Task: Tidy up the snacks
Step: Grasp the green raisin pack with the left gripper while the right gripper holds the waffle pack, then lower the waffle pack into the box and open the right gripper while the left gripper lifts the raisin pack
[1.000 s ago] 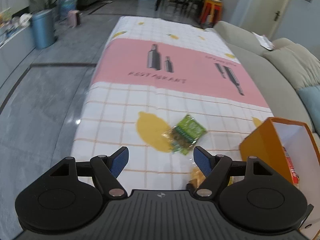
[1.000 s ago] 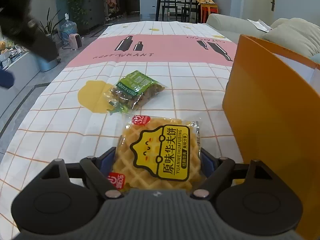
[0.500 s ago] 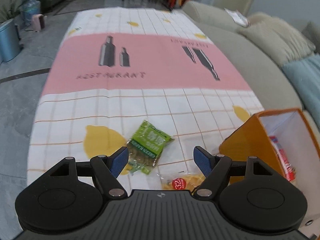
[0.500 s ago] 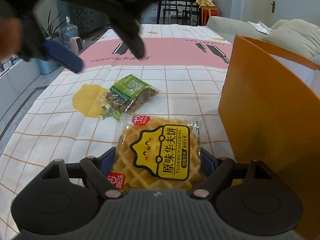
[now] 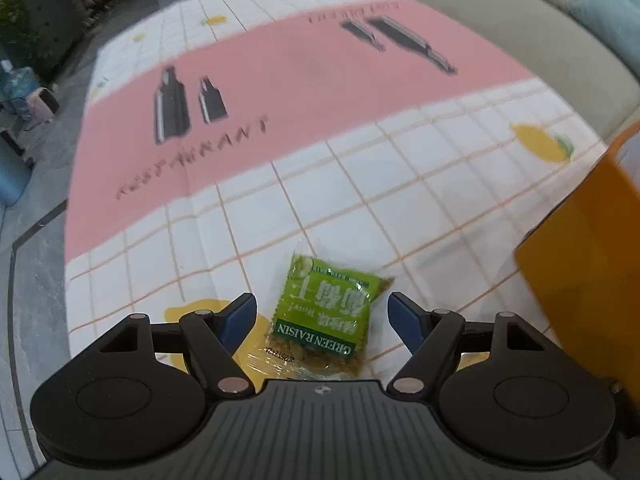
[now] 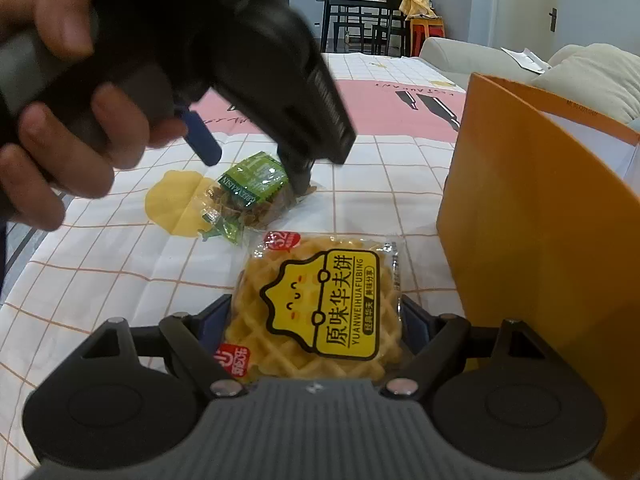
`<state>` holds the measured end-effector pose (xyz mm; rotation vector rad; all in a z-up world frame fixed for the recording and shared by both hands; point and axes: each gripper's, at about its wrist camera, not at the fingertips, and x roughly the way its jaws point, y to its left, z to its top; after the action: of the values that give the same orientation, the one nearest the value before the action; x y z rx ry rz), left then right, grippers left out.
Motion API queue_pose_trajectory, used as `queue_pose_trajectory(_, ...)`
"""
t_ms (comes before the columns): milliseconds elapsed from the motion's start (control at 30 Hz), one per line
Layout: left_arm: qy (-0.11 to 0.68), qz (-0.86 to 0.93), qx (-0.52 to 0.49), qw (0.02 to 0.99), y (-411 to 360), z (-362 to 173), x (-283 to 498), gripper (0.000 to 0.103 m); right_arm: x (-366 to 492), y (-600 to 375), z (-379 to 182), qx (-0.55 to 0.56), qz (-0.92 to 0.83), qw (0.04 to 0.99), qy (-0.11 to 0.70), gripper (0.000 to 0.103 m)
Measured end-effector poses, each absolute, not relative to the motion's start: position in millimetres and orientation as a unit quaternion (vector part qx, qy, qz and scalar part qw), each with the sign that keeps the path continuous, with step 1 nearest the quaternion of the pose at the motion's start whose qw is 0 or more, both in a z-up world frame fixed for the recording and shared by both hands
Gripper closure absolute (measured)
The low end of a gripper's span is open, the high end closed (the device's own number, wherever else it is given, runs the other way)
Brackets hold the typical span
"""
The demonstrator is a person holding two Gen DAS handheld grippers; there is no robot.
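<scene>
Standing right of the waffle packet (image 6: 320, 304) gripped by right tongs (image 6: 316, 320): an orange box (image 6: 532, 240); left tongs (image 5: 322, 320) spread over green raisin bag (image 5: 326, 316).

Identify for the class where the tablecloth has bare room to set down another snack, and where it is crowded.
Free: the pink band beyond the raisin packet, and the checked squares left of the waffle packet. Crowded: the near corner, where both packets and both grippers sit beside the orange box.

The left wrist camera looks steeply down, close over the green raisin packet (image 5: 326, 314) on the checked tablecloth (image 5: 360, 184). The right wrist camera sits low, facing along the table toward the sofa (image 6: 500, 60). Both views share the packet, the cloth and the orange box (image 6: 532, 216).
</scene>
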<state>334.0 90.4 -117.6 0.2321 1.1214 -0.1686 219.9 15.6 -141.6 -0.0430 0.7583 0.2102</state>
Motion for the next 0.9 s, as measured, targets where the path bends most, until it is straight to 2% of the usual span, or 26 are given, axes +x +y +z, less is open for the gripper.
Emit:
queue_pose_trajectory(33,0.535,-0.081,0.107,0.834,91.8,-122.0,336.3,0.016,220.3,15.7,-141.8,-0.021,0.102,0.924,0.369,0.020)
queue_pose_trajectory(100,0.529,-0.082,0.080,0.841,97.9,-127.8,336.8,0.031,220.3,16.3,-142.0,-0.022,0.100,0.924,0.368,0.020)
queue_pose_trajectory(267,0.499,-0.062,0.051,0.863,103.9,-128.8,325.7,0.047,220.0,14.4,-142.4,-0.023,0.101,0.925,0.365,0.022)
queue_pose_trajectory(567,0.480,-0.056,0.018,0.875,120.3,-108.7,301.2,0.050,218.7,0.4,-136.4,0.030,0.109,0.923,0.368,0.026)
queue_pose_trajectory(900,0.430,-0.052,-0.004,0.901,135.8,-58.0,266.9,0.050,208.4,-2.4,-105.7,0.063,0.155,0.930,0.327,0.026)
